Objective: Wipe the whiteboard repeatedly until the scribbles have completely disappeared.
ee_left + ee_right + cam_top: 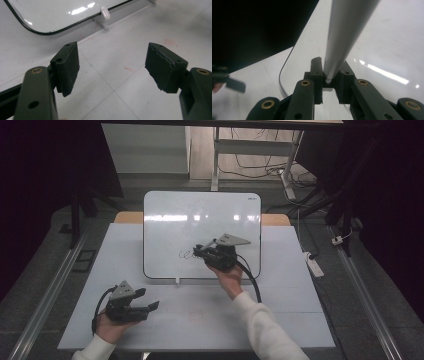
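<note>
Currently a marker (342,35) is pinched between the fingers (316,75) of the right gripper (202,251), held over the whiteboard (165,220) beside a small scribble (185,254). Judged light, stiff and smooth, so slip or twist is likely; it is best gripped mid-barrel, as done. Left gripper (150,307) is rested on the worktop (300,320), fingers (67,67) spread, nothing held.

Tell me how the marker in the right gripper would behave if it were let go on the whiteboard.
The marker looks like a smooth, round, rigid barrel, so it would probably roll rather than stay put. The whiteboard is glossy, judging by its reflections, so sliding seems likely too. The right gripper has its jaws closed around the marker's end, and that smooth surface might slip.
</note>
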`<move>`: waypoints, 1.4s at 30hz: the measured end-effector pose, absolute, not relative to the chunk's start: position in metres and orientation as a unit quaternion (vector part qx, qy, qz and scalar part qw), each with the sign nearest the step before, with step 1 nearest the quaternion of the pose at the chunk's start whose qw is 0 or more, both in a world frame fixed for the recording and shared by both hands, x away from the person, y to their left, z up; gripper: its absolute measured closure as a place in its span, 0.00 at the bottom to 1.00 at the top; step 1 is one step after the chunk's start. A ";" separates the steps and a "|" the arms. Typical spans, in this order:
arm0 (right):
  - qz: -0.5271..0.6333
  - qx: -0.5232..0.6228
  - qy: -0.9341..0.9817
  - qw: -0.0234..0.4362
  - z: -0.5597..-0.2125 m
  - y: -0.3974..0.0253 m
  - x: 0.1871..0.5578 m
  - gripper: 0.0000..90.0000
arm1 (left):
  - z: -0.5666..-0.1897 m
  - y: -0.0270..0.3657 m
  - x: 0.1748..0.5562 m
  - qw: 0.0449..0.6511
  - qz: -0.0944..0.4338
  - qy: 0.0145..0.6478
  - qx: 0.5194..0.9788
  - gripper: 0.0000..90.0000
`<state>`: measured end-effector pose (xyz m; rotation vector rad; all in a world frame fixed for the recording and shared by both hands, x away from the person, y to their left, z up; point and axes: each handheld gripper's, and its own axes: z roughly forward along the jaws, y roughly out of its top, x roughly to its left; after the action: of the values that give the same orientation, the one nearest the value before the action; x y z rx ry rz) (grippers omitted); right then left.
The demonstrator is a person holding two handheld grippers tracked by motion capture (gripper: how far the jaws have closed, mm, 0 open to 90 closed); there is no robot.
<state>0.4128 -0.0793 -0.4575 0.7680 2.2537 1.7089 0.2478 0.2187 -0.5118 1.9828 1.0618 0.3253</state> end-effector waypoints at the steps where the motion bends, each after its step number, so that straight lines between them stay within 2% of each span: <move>1: 0.575 0.257 0.769 0.110 -0.459 -0.071 0.418 0.87 | -0.513 0.219 0.248 0.419 0.131 0.424 0.792 0.32; 5: 0.561 0.246 0.780 0.125 -0.464 -0.046 0.432 0.86 | -0.514 0.221 0.249 0.419 0.133 0.426 0.791 0.32; 11: 0.539 0.227 0.804 0.110 -0.480 -0.031 0.431 0.87 | -0.515 0.226 0.250 0.423 0.134 0.431 0.785 0.32; 15: 0.538 0.220 0.802 0.140 -0.473 -0.032 0.434 0.87 | -0.515 0.224 0.250 0.422 0.134 0.430 0.787 0.32; 20: 0.533 0.203 0.814 0.113 -0.482 -0.021 0.428 0.87 | -0.515 0.225 0.250 0.424 0.135 0.431 0.785 0.32; 21: 0.528 0.194 0.818 0.120 -0.482 -0.019 0.426 0.87 | -0.515 0.226 0.250 0.424 0.135 0.431 0.785 0.32; 25: 0.547 0.227 0.794 0.138 -0.473 -0.032 0.436 0.87 | -0.515 0.226 0.250 0.424 0.134 0.432 0.784 0.32; 29: 0.528 0.199 0.817 0.115 -0.483 -0.025 0.426 0.87 | -0.515 0.226 0.250 0.424 0.133 0.432 0.785 0.32; 32: 0.520 0.188 0.824 0.122 -0.483 -0.026 0.424 0.87 | -0.516 0.227 0.250 0.424 0.133 0.432 0.785 0.32; 34: 0.546 0.232 0.792 0.144 -0.475 -0.041 0.434 0.87 | -0.515 0.227 0.249 0.425 0.136 0.432 0.784 0.32; 39: 0.516 0.185 0.825 0.140 -0.484 -0.030 0.420 0.87 | -0.515 0.227 0.250 0.425 0.134 0.433 0.784 0.32; 42: 0.531 0.215 0.806 0.149 -0.476 -0.046 0.429 0.87 | -0.516 0.227 0.250 0.424 0.135 0.433 0.784 0.32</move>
<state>0.4289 -0.0465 -0.4765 0.6181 2.3173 1.5249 0.2499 0.2272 -0.5155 1.9605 1.0839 0.3367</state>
